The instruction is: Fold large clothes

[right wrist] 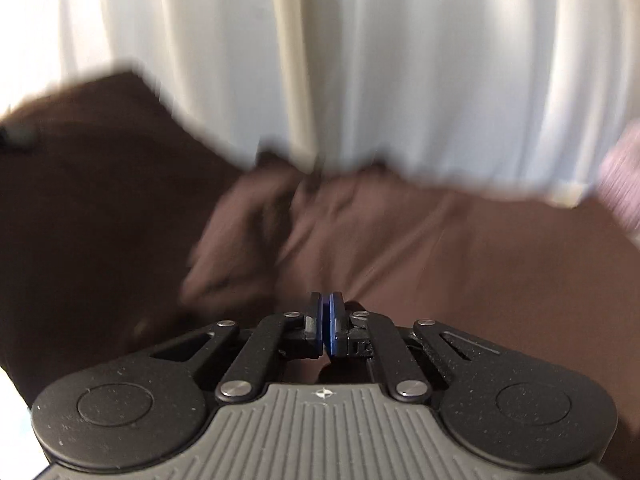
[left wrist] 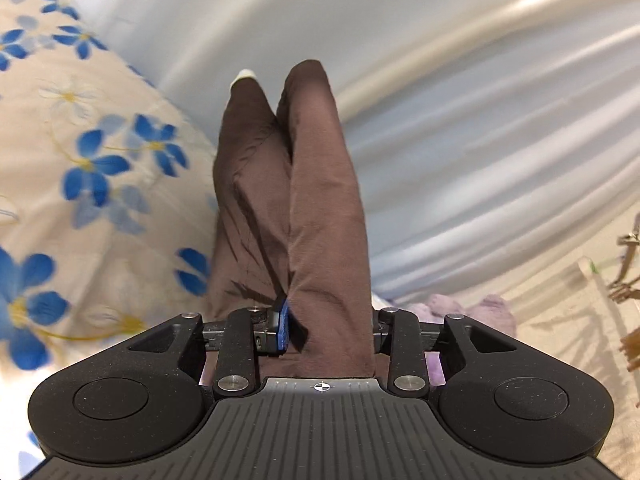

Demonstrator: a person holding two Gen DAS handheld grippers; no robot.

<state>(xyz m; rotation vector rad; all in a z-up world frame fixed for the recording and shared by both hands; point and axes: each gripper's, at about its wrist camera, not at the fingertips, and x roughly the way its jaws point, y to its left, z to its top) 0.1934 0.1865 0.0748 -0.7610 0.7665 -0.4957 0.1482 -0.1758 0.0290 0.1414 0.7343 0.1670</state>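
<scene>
- While the brown garment (left wrist: 292,200) is gathered up and bunched rather than laid flat, I judge the folding to be at an early stage: no neat fold shows in either view, and spreading, squaring and folding all seem left to do.
- Largest around it is the pale curtain (right wrist: 360,60), hanging in long pleats behind the cloth in both views; it is a backdrop, not in the way.
- On the left of the left wrist view lies a cream sheet with blue flowers (left wrist: 80,160), probably bedding, just beside the hanging cloth; I cannot tell whether the garment touches it.
- In the right wrist view the brown cloth fills the lower half in blurred, rumpled folds, which hide any edge or corner.
- A lilac cloth (left wrist: 472,312) lies low at the right, near the left gripper, and could get caught up in the next fold.
- Some wooden and metal bits at the far right edge are too small to name.
- The left gripper (left wrist: 328,324) is clenched on a thick bunch of the garment, which hangs away from it in two long lobes.
- The right gripper (right wrist: 329,320) is pinched tight, blue pads together; whether cloth is caught between them I cannot tell.
</scene>
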